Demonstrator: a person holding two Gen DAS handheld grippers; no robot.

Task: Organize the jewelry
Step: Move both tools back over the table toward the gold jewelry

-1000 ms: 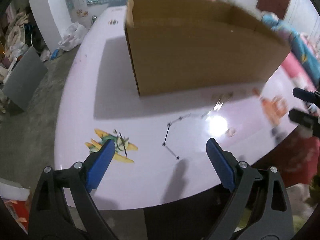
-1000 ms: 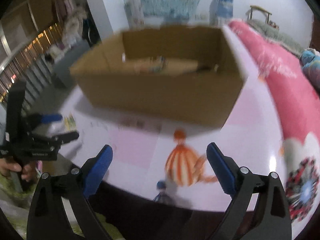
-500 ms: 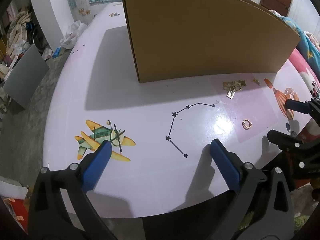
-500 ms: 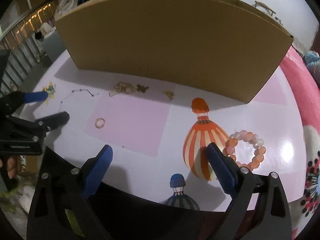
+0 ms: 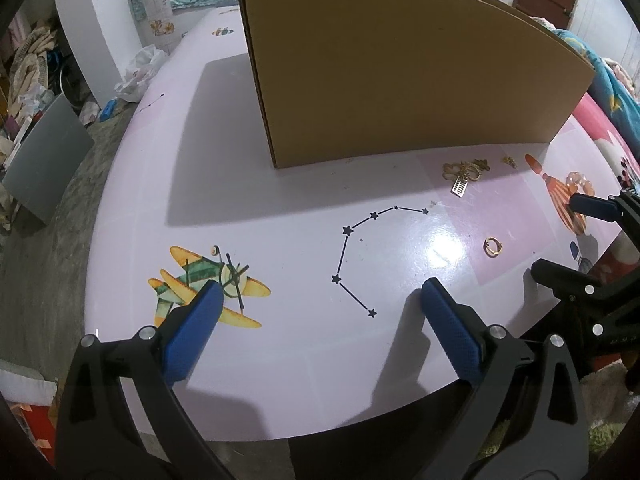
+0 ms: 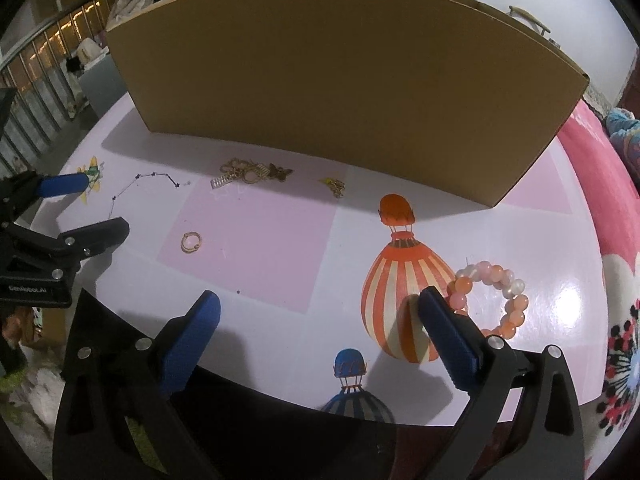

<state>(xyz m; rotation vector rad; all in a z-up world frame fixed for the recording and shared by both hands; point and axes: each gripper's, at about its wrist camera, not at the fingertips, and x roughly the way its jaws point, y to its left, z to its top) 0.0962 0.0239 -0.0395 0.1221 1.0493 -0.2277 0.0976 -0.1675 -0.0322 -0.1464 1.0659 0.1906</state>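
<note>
Heads up: your left gripper (image 5: 320, 302) has just been opening and now gapes wide over bare table (image 5: 280, 380), nothing in it. Your right gripper (image 6: 318, 312) is wide and empty too.

That flat gold ring (image 6: 191, 241) will probably skate away if a pad clips it, and the tangled gold cluster (image 6: 250, 173) by the cardboard box (image 6: 340, 92) could snag.

Count: one ring, one cluster, one small gold charm (image 6: 335, 186), one pink beaded bracelet (image 6: 494, 298) at your right pad.

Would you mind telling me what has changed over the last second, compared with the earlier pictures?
Both grippers have come down closer to the table, so the cardboard box now hides its own inside. The left gripper has just been opening, with nothing between its jaws; the right gripper is open and empty. The gold ring, bead bracelet and gold jewelry pile lie untouched.
</note>
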